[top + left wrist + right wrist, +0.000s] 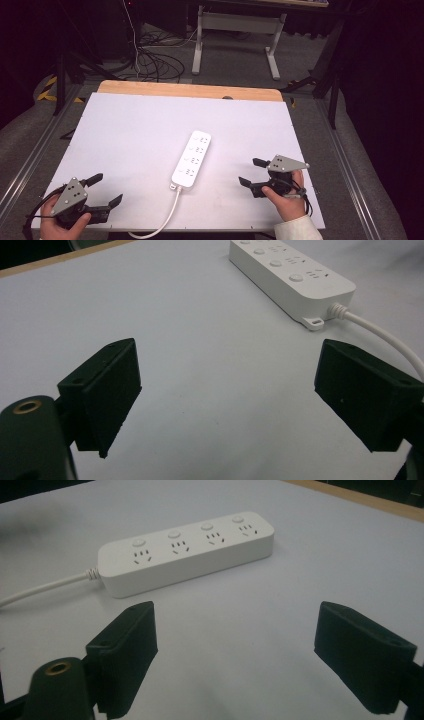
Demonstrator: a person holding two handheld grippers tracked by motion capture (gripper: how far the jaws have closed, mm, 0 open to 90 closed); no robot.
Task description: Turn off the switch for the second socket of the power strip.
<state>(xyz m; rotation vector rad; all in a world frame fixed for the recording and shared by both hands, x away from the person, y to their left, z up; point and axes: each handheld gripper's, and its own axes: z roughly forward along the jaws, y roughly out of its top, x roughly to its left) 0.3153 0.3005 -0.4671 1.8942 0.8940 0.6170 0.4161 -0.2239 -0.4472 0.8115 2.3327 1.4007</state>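
1. Step in hand, as judged: approach. Neither claw has reached the power strip (192,159), which lies untouched near the middle of the white table (125,135), long axis running near to far and tilted slightly to the right at its far end
2. Left claw (107,190): jaws spread wide, nothing between them, held low at the near left corner of the table, well apart from the strip. In the left gripper view the strip (292,277) sits beyond and to the right of the jaws
3. Right claw (250,172): jaws likewise spread and empty, at the near right, nearer to the strip than the left one but not touching. The right gripper view faces the strip (187,552) broadside, four sockets and four buttons in a row
4. The white cable (162,217) leaves the strip's near end, curves leftward and runs off the near edge of the table between the two hands
5. Next move, as judged: either claw must travel inward and settle its jaws across the strip's narrow width; the right claw has the shorter and squarer line
6. Edges and room: bare surface lies open on all sides of the strip. Both hands sit close to the near edge; the right hand (285,197) is also near the right edge. The trailing cable is the one item that could drag or snag if the strip is shifted
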